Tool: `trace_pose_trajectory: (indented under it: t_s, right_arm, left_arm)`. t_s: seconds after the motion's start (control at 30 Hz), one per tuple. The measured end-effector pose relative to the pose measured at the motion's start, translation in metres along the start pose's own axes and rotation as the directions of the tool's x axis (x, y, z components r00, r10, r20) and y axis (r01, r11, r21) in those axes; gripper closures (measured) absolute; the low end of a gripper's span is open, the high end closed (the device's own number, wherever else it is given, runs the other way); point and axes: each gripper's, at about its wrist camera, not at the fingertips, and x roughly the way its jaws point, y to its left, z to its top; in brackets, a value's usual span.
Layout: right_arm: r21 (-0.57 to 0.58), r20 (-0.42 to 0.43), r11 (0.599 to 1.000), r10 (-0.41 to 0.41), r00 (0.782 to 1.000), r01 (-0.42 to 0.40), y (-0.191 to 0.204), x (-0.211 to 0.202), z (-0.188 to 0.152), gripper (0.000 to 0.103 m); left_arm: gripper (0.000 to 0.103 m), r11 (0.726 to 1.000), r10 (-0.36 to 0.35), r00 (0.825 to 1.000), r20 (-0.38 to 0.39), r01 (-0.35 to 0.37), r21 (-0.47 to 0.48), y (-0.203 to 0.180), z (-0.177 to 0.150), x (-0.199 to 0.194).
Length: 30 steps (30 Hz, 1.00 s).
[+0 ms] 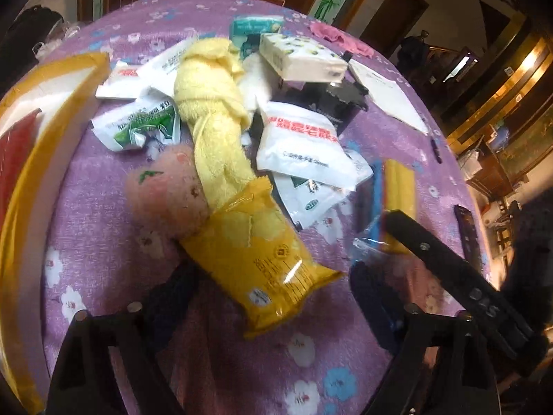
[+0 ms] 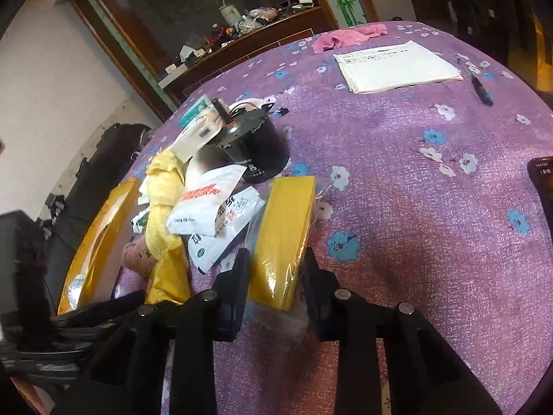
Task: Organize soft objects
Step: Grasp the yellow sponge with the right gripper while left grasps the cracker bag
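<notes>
A pile of soft things lies on the purple flowered tablecloth (image 1: 103,207). My left gripper (image 1: 273,276) is open, its fingers either side of a yellow snack bag (image 1: 262,259). A yellow towel (image 1: 211,110) and a pink plush toy (image 1: 166,197) lie just beyond it, with several white packets (image 1: 300,145). My right gripper (image 2: 276,266) has its fingers against both sides of a yellow sponge pack in clear wrap (image 2: 283,235); the same pack shows in the left wrist view (image 1: 397,186), with the right gripper's finger (image 1: 432,245) on it.
A yellow box (image 1: 38,159) stands at the table's left edge. A black motor (image 2: 252,148), a tissue box (image 1: 300,57), a pink cloth (image 2: 349,36), white paper (image 2: 397,65), a pen (image 2: 478,86) and a phone (image 2: 544,186) lie on the table.
</notes>
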Motion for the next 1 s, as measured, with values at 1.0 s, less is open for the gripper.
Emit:
trace_pose_trajectory:
  t_s: [1.0]
  right_arm:
    - [0.024, 0.068, 0.998, 0.049, 0.996, -0.051, 0.0, -0.012, 0.0, 0.075]
  left_arm:
    - [0.05, 0.979, -0.2, 0.98, 0.006, 0.2, 0.037, 0.013, -0.048, -0.049]
